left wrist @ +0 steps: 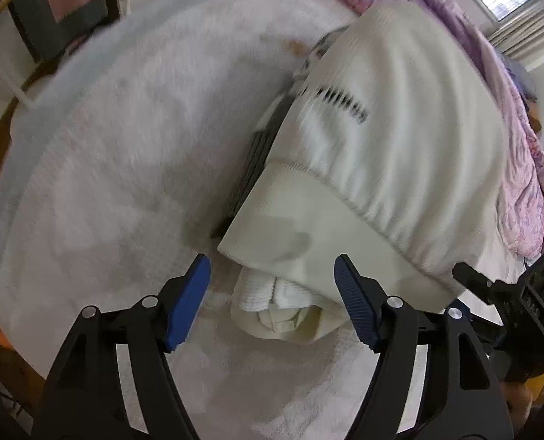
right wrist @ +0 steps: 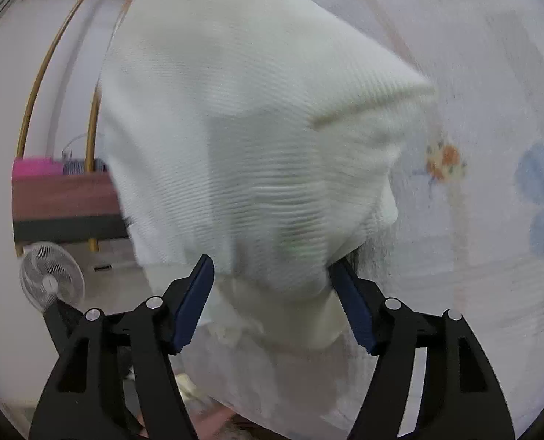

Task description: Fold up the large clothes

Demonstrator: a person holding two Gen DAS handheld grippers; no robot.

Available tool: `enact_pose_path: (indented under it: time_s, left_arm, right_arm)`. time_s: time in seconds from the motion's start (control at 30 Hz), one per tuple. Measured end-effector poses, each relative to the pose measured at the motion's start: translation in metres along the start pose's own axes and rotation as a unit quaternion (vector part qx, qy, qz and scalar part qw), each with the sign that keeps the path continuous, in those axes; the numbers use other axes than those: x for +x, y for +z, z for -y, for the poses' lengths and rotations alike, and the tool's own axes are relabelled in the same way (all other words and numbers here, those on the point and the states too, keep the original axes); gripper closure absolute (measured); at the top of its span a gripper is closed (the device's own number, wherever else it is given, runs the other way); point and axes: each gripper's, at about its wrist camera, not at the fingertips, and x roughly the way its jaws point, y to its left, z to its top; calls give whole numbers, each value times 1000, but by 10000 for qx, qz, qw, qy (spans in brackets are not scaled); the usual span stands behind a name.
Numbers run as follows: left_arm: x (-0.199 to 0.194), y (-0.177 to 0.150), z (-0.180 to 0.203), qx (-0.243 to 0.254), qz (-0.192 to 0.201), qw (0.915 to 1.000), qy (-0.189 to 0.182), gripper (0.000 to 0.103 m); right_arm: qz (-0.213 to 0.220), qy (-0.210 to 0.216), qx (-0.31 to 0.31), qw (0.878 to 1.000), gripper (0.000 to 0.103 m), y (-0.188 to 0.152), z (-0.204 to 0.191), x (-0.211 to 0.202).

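White sweater (left wrist: 393, 154) folded on bed (left wrist: 125, 146), left tool (left wrist: 272, 300) spread wide

White fleece blanket (left wrist: 132, 154) covers the bed. Purple floral quilt (left wrist: 521, 168) at 2 o'clock. Standing fan (right wrist: 51, 278) at 8 o'clock.

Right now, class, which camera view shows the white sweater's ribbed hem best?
The left wrist view: the white sweater lies on the bed with its ribbed hem and gathered seam visible. The right wrist view shows only blurred knit filling the frame.
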Motion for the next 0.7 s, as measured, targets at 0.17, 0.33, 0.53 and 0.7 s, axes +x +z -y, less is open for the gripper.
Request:
enact_pose_path:
  time_s: [0.17, 0.33, 0.53, 0.7]
  left_arm:
    - [-48, -9, 37, 497, 320, 9977, 335, 22]
    - [-108, -21, 89, 1068, 809, 9896, 529, 14]
    - [-161, -55, 144, 1400, 994, 9840, 482, 13]
    - [-211, -95, 180, 1666, 1289, 9770, 323, 13]
  right_arm:
    - [207, -455, -554, 9972, 29, -12, -32, -48]
    - [550, -808, -1258, 9872, 23, -34, -51, -118]
    - [962, -1091, -1813, 9726, 14, -73, -75, -192]
    - [1324, -1091, -1976, 9652, 14, -102, -75, -250]
